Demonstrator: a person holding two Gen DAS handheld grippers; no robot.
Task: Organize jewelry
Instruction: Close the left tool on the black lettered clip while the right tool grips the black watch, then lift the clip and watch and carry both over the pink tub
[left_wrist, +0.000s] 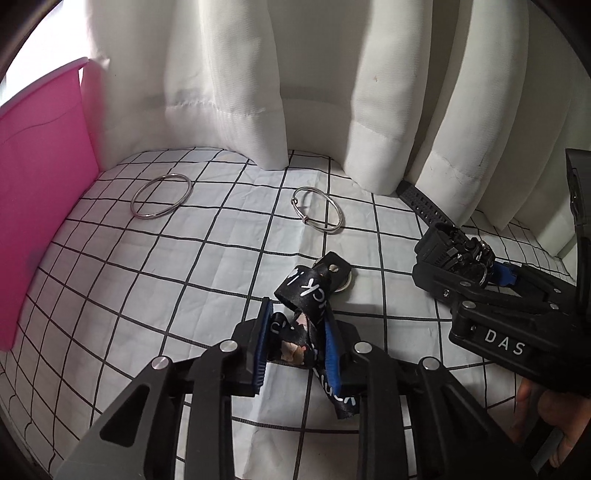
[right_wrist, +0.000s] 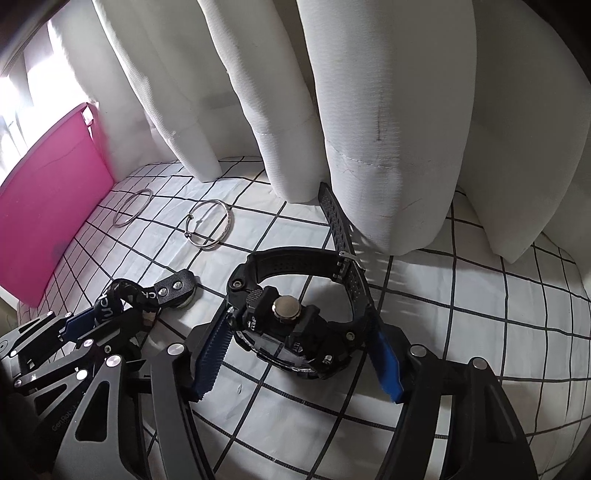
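Note:
A black printed strap keychain (left_wrist: 308, 286) with a metal ring end lies on the grid-patterned cloth (left_wrist: 147, 288). My left gripper (left_wrist: 299, 317) is shut on the strap's folded loop, blue pads pressing from both sides. From the right wrist view the same strap (right_wrist: 142, 293) and left gripper (right_wrist: 110, 314) show at lower left. A chunky black wristwatch (right_wrist: 291, 325) stands on its side on the cloth, with my right gripper (right_wrist: 300, 323) shut on it, pad tips against case and band. In the left view the watch (left_wrist: 461, 254) sits in the right gripper (left_wrist: 476, 266).
Two silver pieces lie farther back: a plain bangle (left_wrist: 147, 217) (right_wrist: 122, 221) and an open-ended bracelet (left_wrist: 325, 227) (right_wrist: 227, 225). A pink box wall (left_wrist: 40, 184) (right_wrist: 48, 206) stands at the left. White curtain folds (left_wrist: 221, 74) hang along the back, over the watch band's end.

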